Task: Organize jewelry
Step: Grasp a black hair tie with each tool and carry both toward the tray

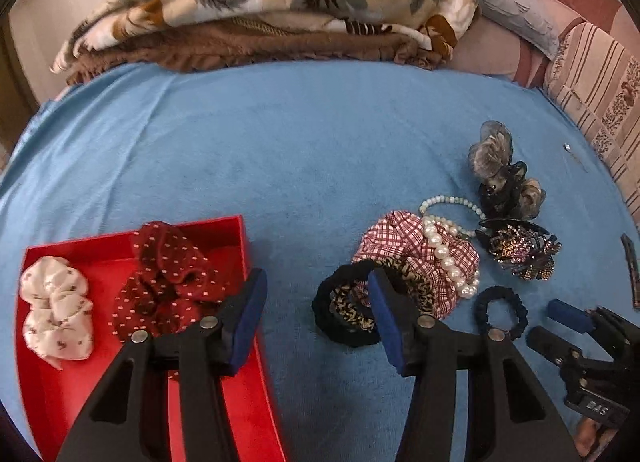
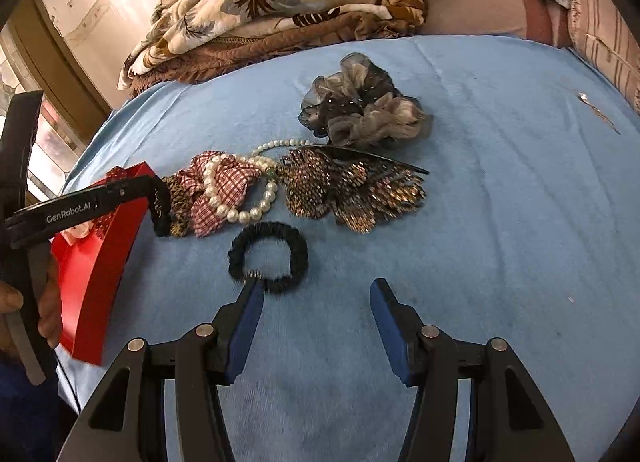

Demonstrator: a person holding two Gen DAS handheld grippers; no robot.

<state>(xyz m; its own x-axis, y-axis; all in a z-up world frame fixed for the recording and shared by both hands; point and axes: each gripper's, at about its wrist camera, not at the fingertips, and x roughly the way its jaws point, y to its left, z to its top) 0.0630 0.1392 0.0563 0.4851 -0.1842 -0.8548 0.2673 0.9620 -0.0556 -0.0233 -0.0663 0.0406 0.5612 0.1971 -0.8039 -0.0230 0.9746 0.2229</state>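
My left gripper (image 1: 316,290) stands open over bare blue cloth, with nothing between its jaws. Its left finger overlaps the red box (image 1: 248,246), which holds a white scrunchie (image 1: 56,302) and a red dotted scrunchie (image 1: 172,270). Its right finger overlaps a black and leopard scrunchie pile (image 1: 340,314). Beside the pile lie a plaid scrunchie (image 1: 400,238), pearl bracelets (image 1: 444,254) and a rhinestone clip (image 1: 520,250). My right gripper (image 2: 318,294) is open too. Its left fingertip touches the near edge of a small black hair tie (image 2: 298,250).
A grey organza scrunchie (image 2: 360,114) lies behind the clip. A thin hairpin (image 2: 596,110) sits far right, and a dark barrette (image 1: 630,270) lies at the right edge. Folded leaf-print blankets (image 1: 280,2) and striped pillows (image 1: 592,74) border the blue cloth (image 1: 280,150).
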